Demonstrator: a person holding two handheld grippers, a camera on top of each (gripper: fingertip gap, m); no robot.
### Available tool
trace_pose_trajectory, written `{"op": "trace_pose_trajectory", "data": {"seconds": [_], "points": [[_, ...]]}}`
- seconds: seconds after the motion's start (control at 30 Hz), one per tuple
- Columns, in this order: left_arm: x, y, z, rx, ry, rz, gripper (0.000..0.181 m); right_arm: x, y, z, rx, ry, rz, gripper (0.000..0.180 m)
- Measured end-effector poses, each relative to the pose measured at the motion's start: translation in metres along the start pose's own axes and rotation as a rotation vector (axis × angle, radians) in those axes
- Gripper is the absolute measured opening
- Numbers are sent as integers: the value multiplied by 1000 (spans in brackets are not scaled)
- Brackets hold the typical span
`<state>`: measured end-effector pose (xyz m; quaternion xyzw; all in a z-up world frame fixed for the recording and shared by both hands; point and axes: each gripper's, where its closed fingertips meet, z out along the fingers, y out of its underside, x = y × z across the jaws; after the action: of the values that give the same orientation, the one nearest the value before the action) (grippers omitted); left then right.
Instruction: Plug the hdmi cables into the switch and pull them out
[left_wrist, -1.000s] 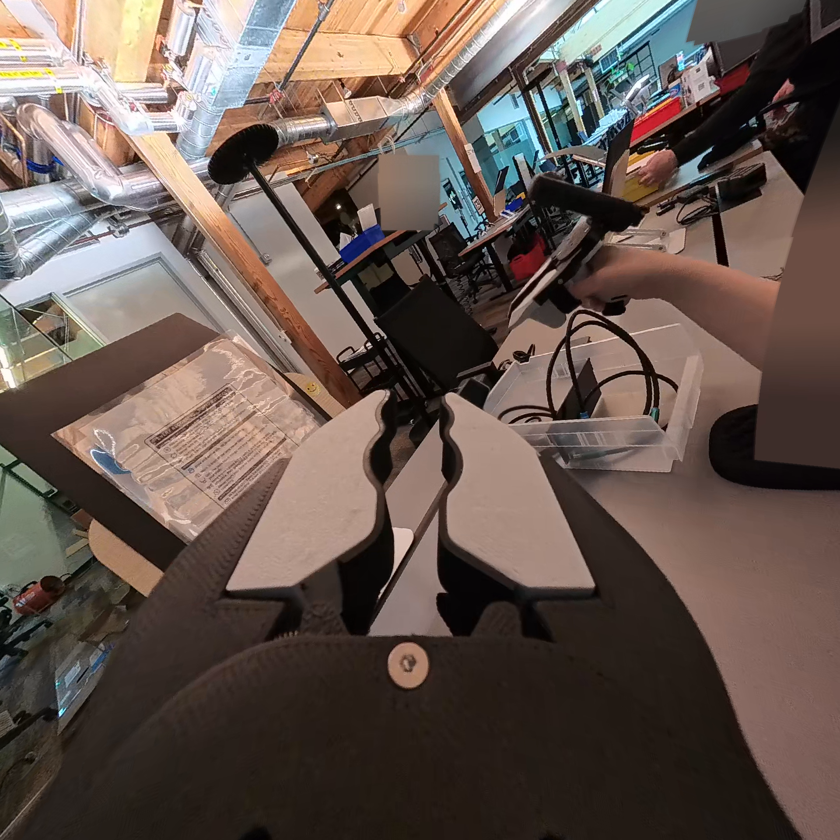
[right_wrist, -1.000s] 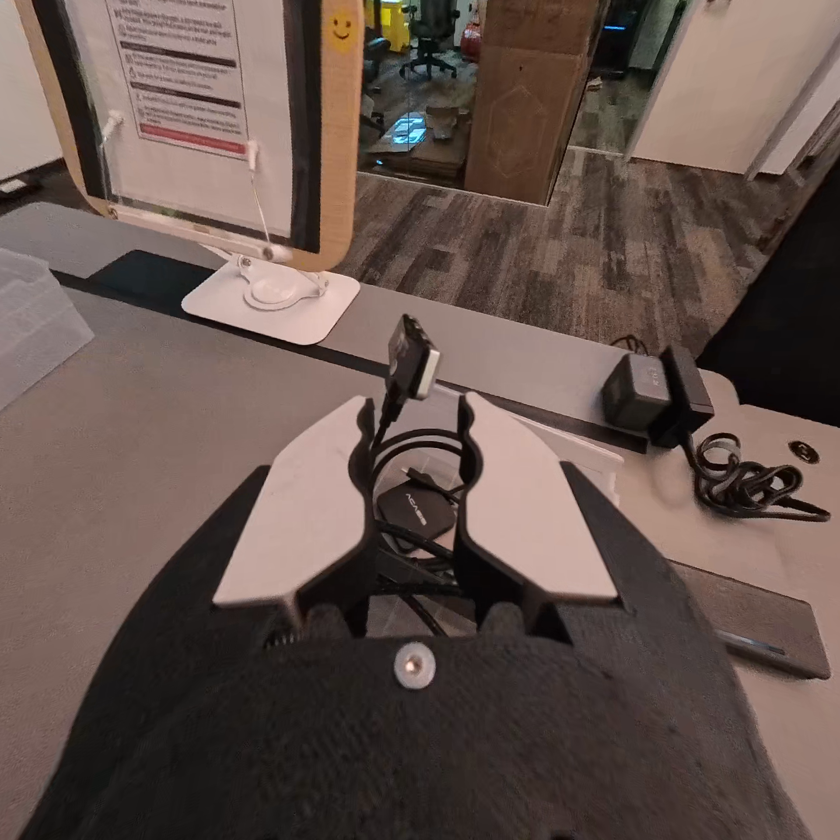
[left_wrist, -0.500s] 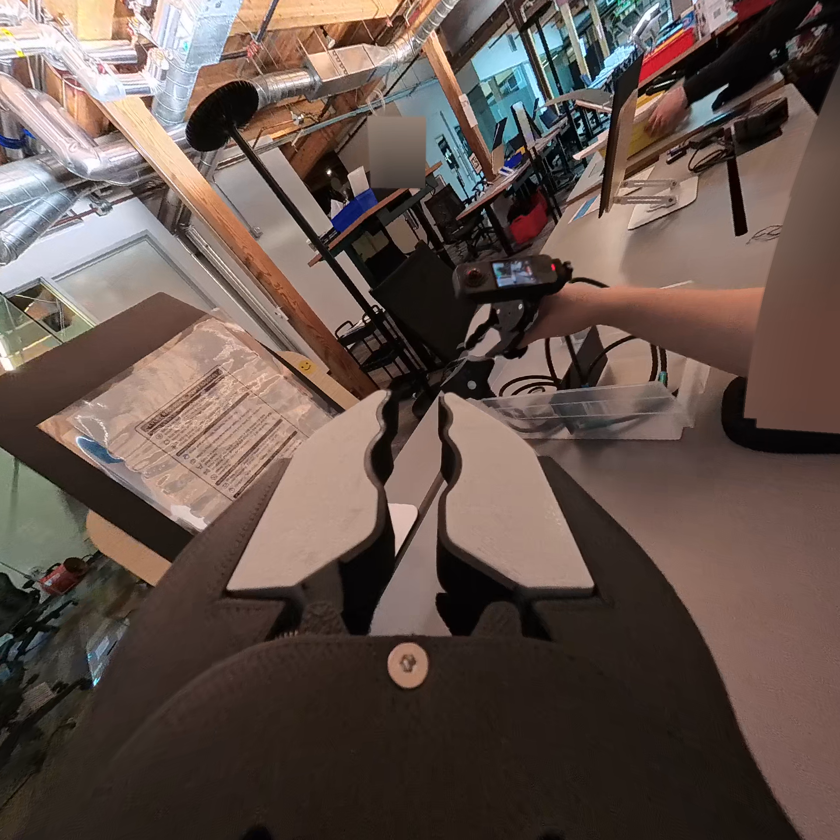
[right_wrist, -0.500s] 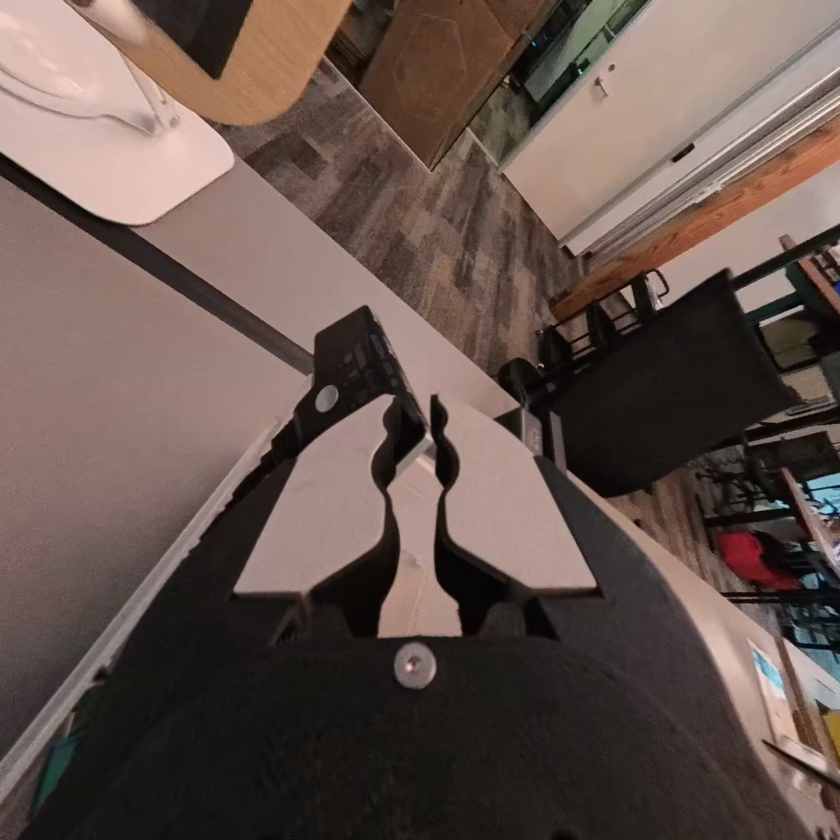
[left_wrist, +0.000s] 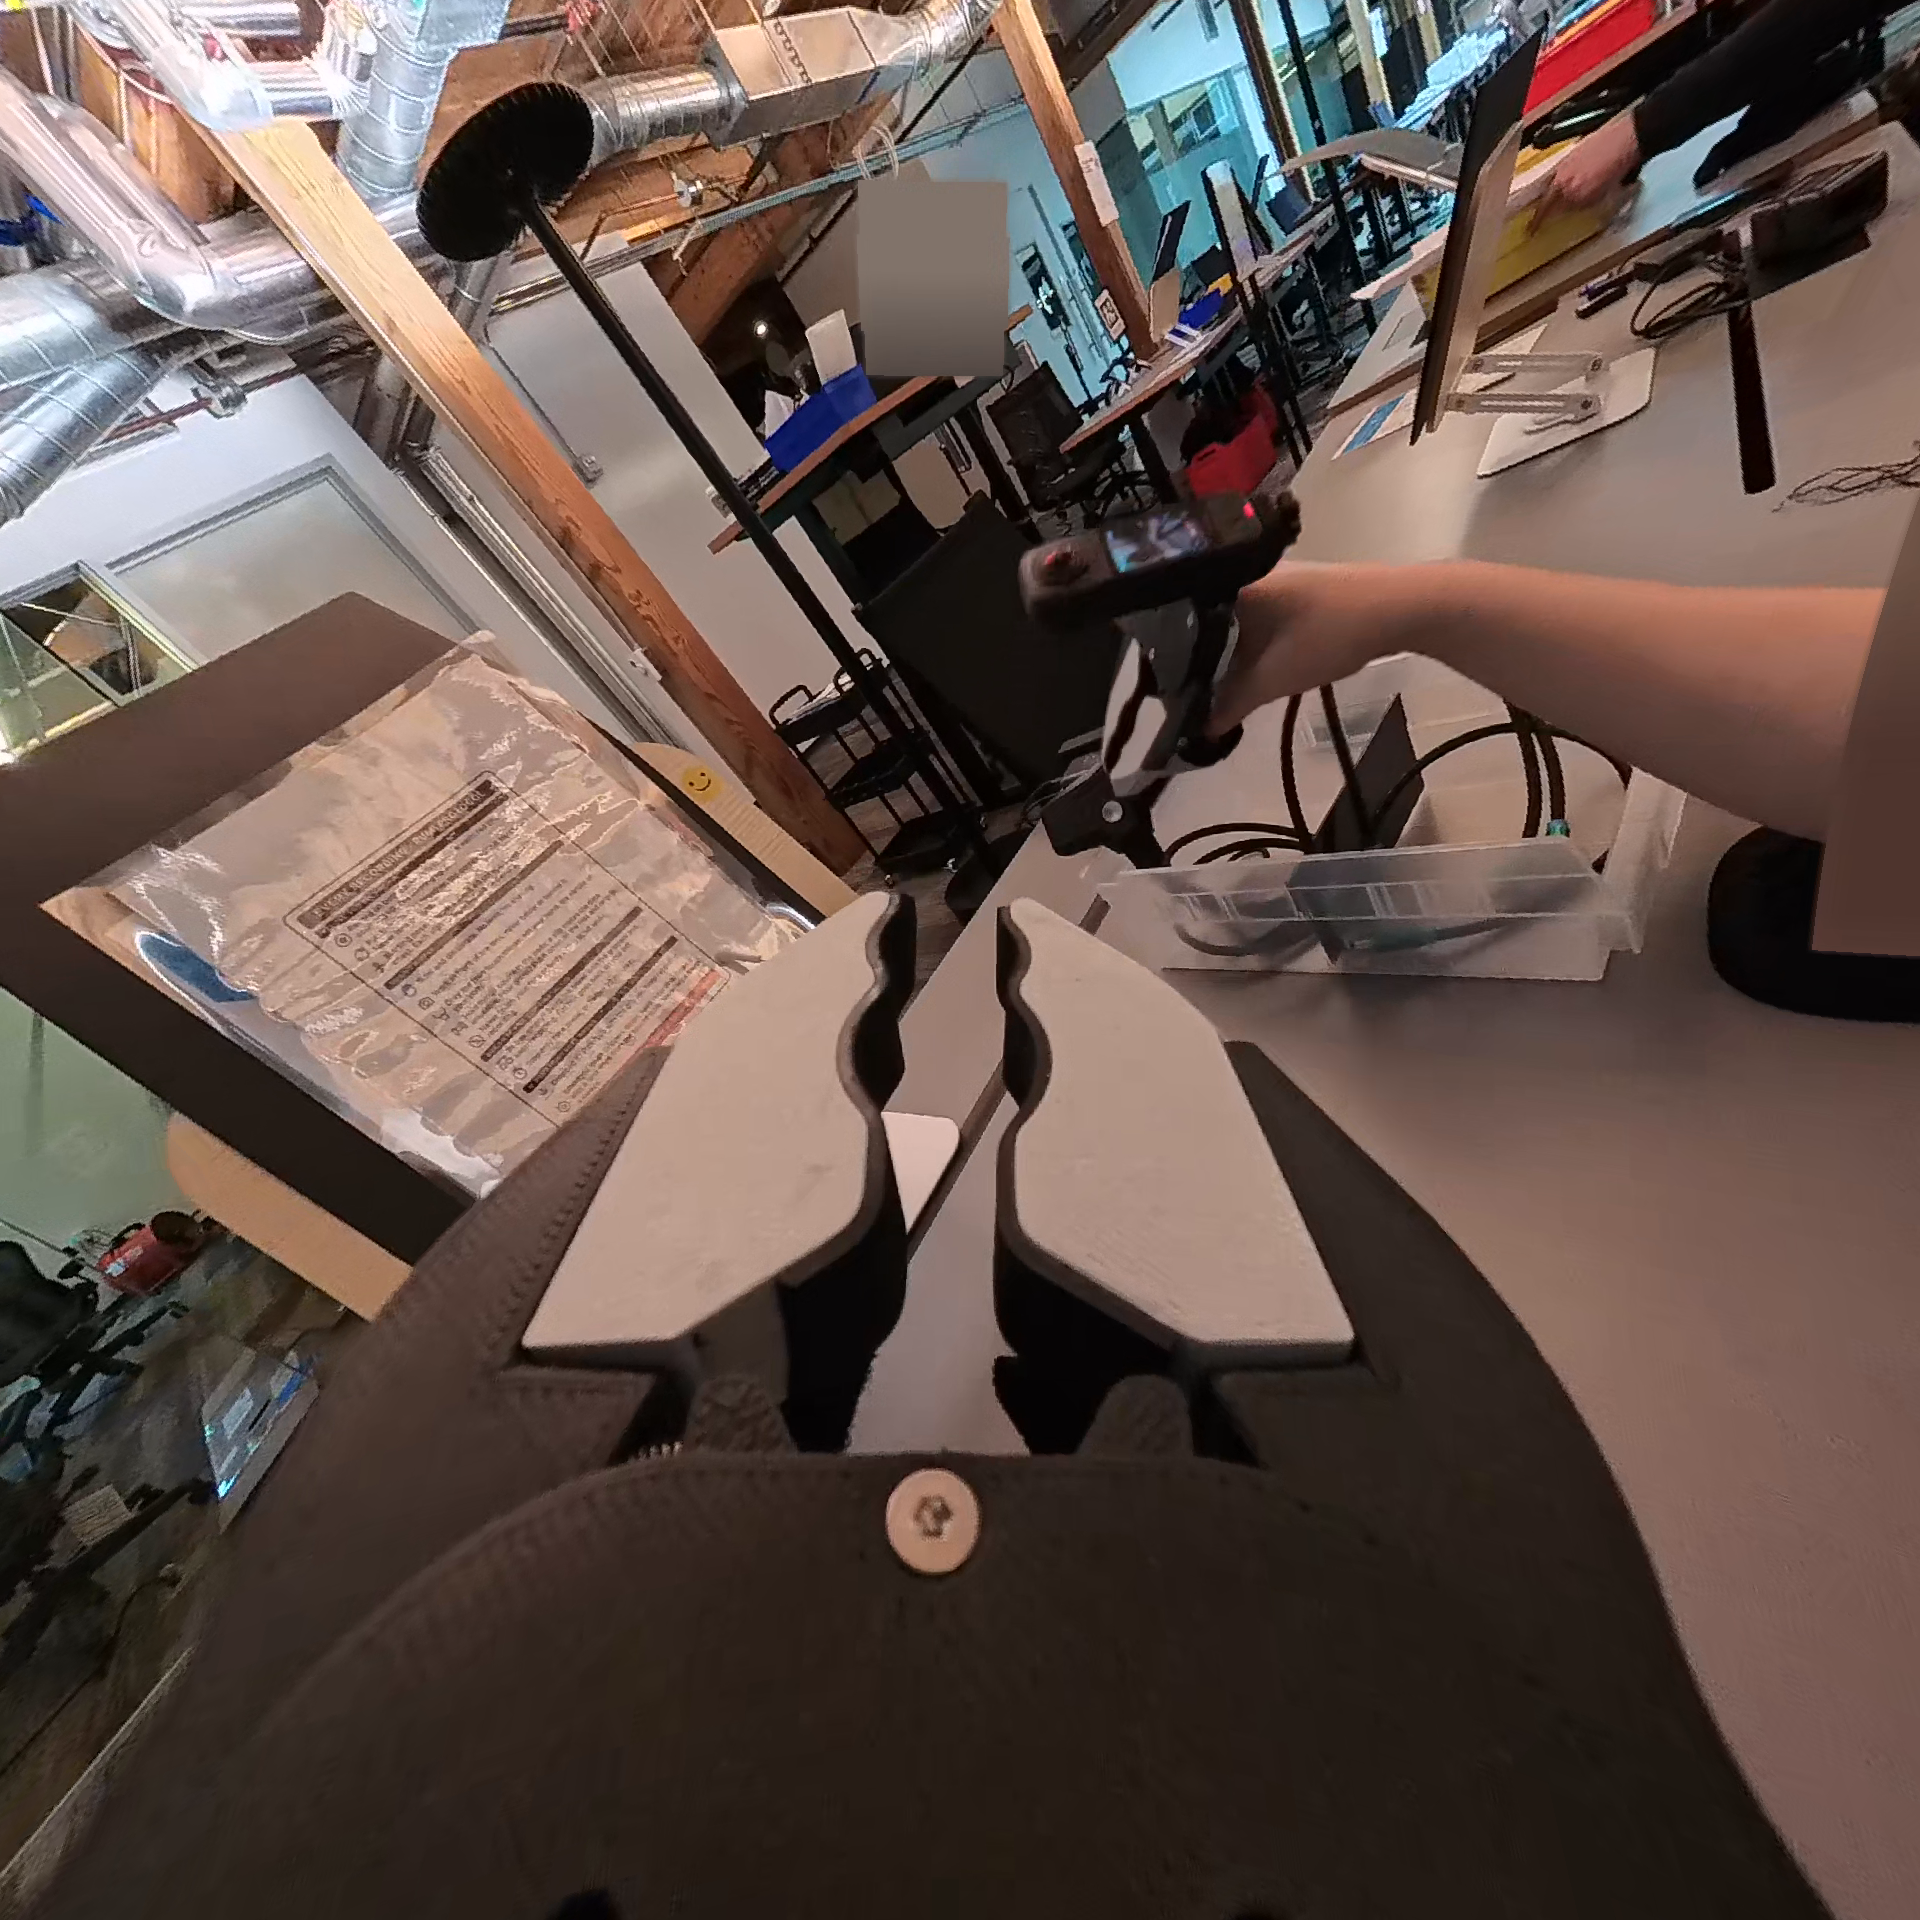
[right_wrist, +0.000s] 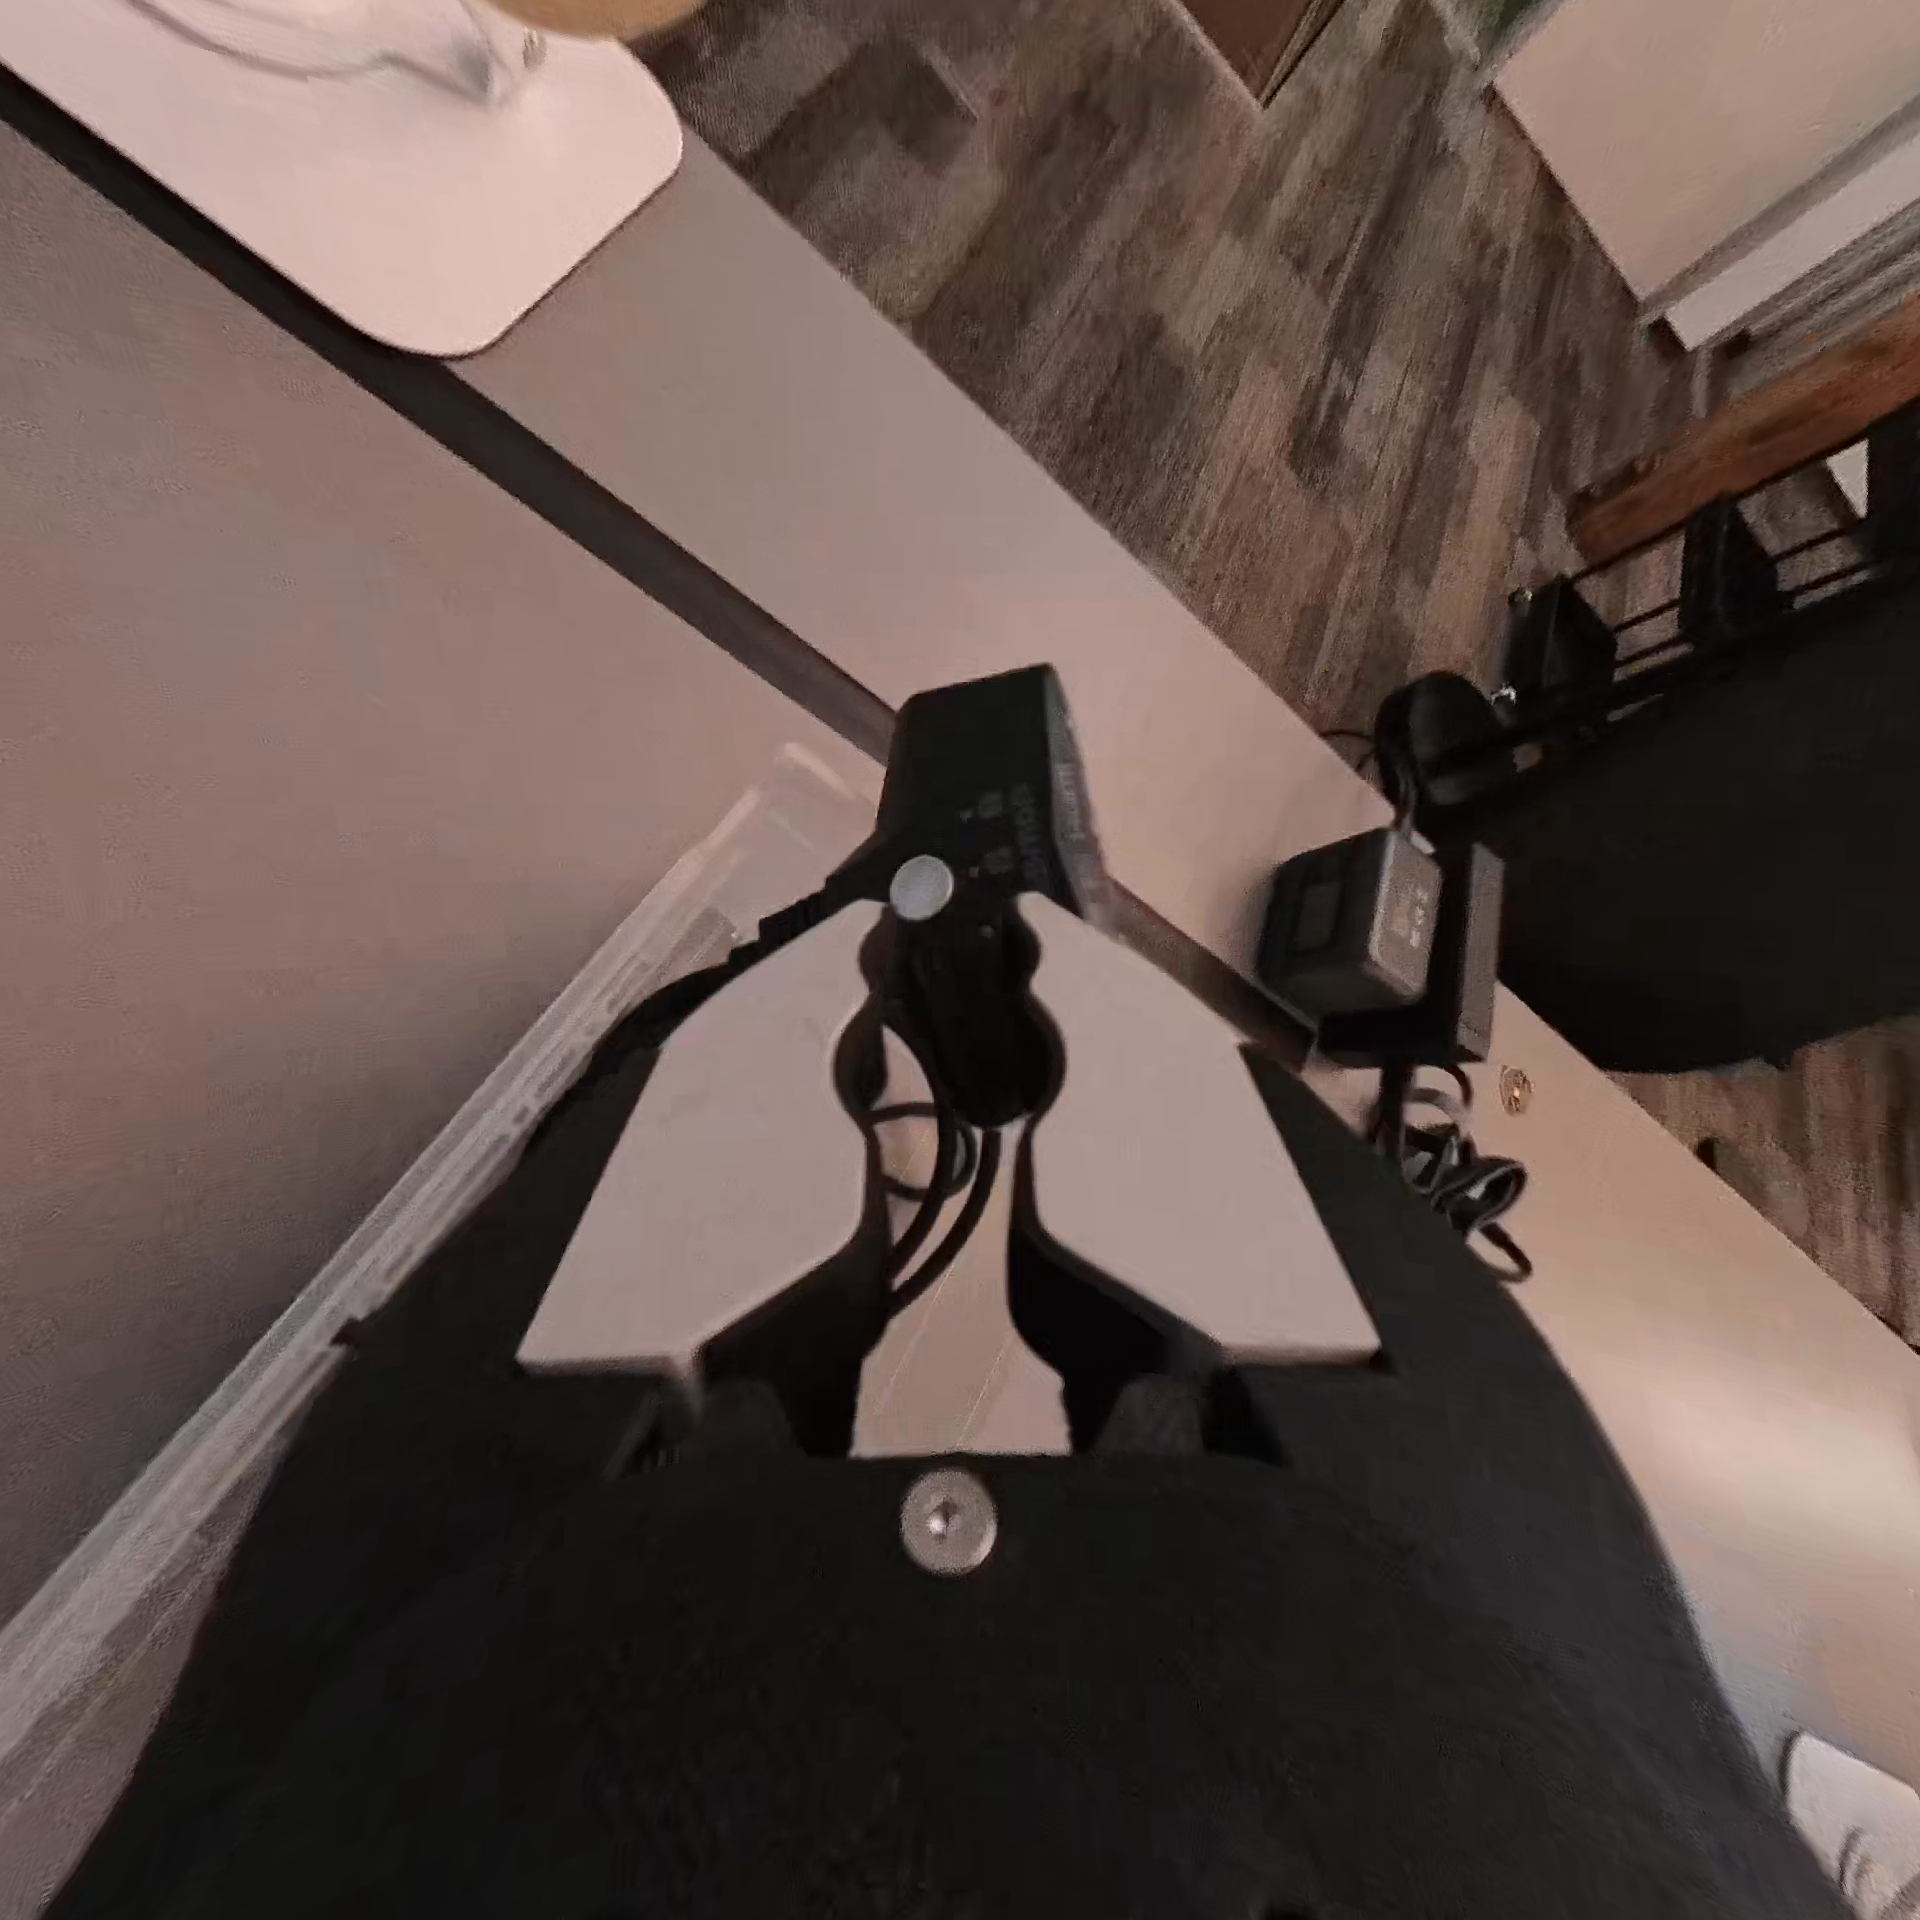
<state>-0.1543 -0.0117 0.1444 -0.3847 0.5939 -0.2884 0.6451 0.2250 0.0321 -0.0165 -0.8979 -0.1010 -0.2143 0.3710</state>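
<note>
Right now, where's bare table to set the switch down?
Bare: grey tabletop between the clear plastic bin and the flat white stand base; also before the bin, left of the round black stand foot. Crowded: the cable-filled bin, and around the black power brick with its coiled cord.

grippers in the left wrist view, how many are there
2. The left gripper fills the foreground, jaws slightly apart, empty. The right gripper is farther off, in a hand, by the clear bin, gripping the switch.
</note>
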Motion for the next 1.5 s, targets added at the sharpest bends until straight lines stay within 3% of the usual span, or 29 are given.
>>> {"op": "trace_pose_trajectory", "data": {"seconds": [0.03,0.13,0.2,0.3,0.5,0.63,0.87,0.97,1.03,1.17,1.3,1.5], "points": [[0,0,-1,0,-2,2,14,5,-3,-4,25,1,-3,39],[-2,0,-3,3,-3,-5,13,11,7,-8,8,-14,-123,70],[-3,1,-3,2,-2,-14,13,13,15,-4,-4,23,-247,71],[-6,6,-1,-7,-1,-24,14,14,13,5,-17,59,-304,56],[-6,13,4,-26,1,-27,13,11,33,15,-143,35,-329,58],[-5,14,6,-35,4,-19,13,8,39,10,-163,-6,-314,49],[-4,8,2,-15,5,-16,13,-7,96,-20,-534,-107,-99,45],[-2,8,2,-18,11,-16,13,-12,132,-26,-742,-155,-57,21],[-1,10,4,-23,14,-16,13,-24,141,-20,-782,-263,-30,8],[0,11,6,-30,19,-13,13,-23,139,-13,-770,-270,33,1],[-2,12,6,-31,13,-14,13,-10,112,-16,-563,-243,57,1],[-15,13,0,-29,-36,-22,13,33,59,-48,-185,-58,126,2]]}}
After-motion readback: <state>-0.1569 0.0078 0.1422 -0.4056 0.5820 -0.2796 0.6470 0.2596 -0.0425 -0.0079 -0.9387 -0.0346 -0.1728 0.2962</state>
